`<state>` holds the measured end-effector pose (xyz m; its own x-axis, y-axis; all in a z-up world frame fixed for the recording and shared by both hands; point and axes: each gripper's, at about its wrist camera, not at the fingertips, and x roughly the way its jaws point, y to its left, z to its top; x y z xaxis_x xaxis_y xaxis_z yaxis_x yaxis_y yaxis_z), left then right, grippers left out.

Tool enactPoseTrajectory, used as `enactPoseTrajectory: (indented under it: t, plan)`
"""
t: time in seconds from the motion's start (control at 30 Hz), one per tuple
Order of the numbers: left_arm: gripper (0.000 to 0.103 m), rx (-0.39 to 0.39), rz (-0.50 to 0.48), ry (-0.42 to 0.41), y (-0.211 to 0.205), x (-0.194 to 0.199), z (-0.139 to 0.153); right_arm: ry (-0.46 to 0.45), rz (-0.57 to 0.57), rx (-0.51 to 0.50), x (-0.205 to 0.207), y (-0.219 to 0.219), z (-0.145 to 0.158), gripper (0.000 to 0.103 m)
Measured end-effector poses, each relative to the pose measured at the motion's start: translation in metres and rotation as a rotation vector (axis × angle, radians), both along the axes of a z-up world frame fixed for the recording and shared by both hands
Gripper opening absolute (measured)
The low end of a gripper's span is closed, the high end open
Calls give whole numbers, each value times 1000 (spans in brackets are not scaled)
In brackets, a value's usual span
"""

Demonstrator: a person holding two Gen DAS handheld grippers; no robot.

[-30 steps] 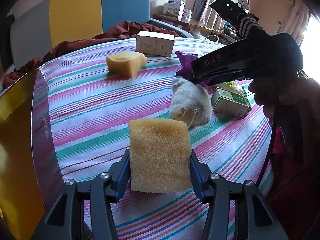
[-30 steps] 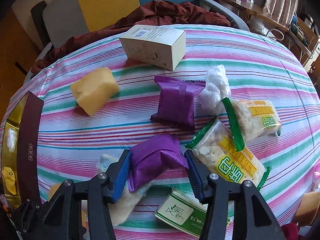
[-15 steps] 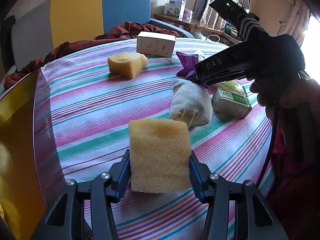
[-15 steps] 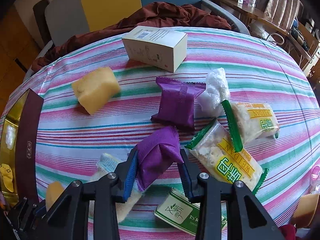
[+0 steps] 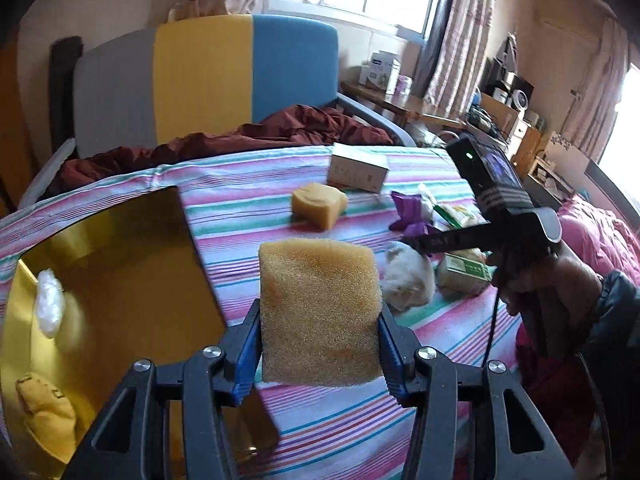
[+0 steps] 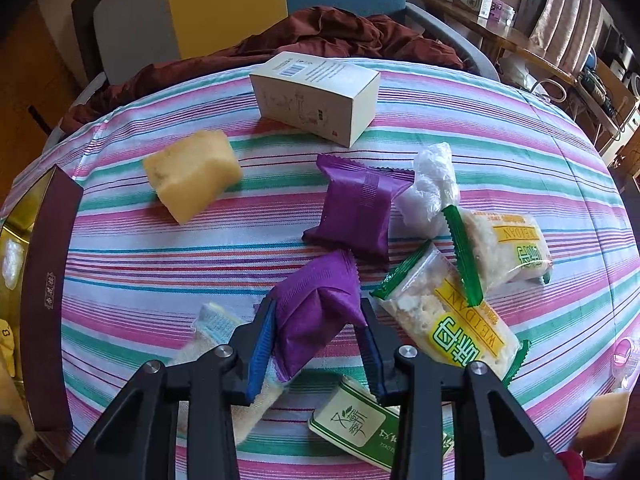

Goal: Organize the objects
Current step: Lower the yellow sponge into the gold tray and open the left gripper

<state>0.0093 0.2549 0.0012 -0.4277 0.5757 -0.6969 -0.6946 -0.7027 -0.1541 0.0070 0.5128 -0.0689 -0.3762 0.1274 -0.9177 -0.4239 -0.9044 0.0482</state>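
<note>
The left gripper (image 5: 320, 344) squeezes a yellow sponge (image 5: 318, 314) above the desk (image 5: 248, 216) beside the gold box's edge (image 5: 196, 248), while the right gripper (image 6: 316, 344), just closed, pinches a purple packet (image 6: 316, 312) among crowded snacks.

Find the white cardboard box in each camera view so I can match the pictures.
Left wrist: white cardboard box sits upper centre-right, at the table's far edge.
Right wrist: it is top centre, closer.
Shared landmark: loose yellow sponge lies just left of it.
</note>
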Motion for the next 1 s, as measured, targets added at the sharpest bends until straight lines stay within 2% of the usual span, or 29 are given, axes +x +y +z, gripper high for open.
enactPoseTrajectory:
  t: [0.17,0.3,0.4,0.57,0.67,0.83,0.9,1.0]
  plan:
    - [52,8,198,6,-66,-45,8,-4,4,14,2,0,0,39]
    - [52,-24,343,41,-120,-77,8,-8,10,28,1,-2,0,39]
    - [53,-54,429,24,-152,-104,2,-10,14,38,1,-5,0,39]
    - [54,-135,463,-48,-177,-137,-28,-11,17,45,1,-3,0,39]
    - [56,-171,486,-86,-184,-143,-46,-13,17,50,0,-4,1,39]
    - [62,-187,523,-81,-192,-140,-56,-15,20,55,-4,-3,-2,39]
    - [70,-186,537,-66,-195,-136,-54,-15,21,57,-5,-3,-2,39]
    - [73,-168,544,-42,-200,-128,-46,-15,20,58,-5,-4,-2,39]
